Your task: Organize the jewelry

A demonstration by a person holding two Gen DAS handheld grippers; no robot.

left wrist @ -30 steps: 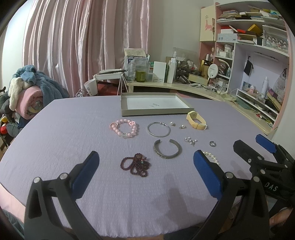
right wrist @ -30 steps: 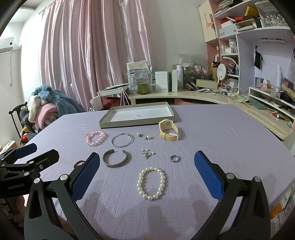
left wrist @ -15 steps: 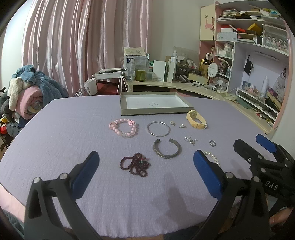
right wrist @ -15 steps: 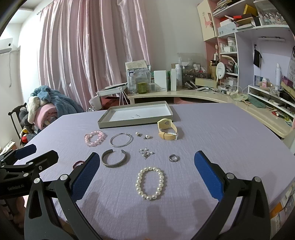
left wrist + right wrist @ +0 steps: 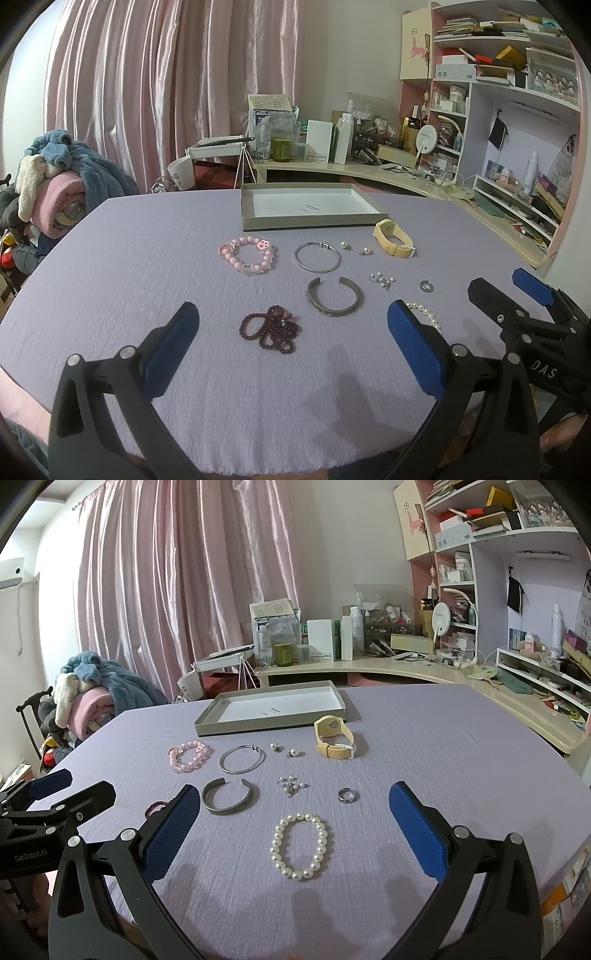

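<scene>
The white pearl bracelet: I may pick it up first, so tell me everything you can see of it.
The white pearl bracelet is a closed loop of round, glossy cream-white beads of about equal size, with no clasp visible. It lies flat in a slightly elongated ring on the lilac textured tablecloth, nearest the right claw, framed between its open blue pads and touching neither. The small silver ring lies just beyond it, apart. In the left wrist view a blue pad hides most of it.

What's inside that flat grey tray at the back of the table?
The tray holds no jewelry: only a bare white floor with a small dark printed mark. Its near wall hides a thin strip of floor.
</scene>
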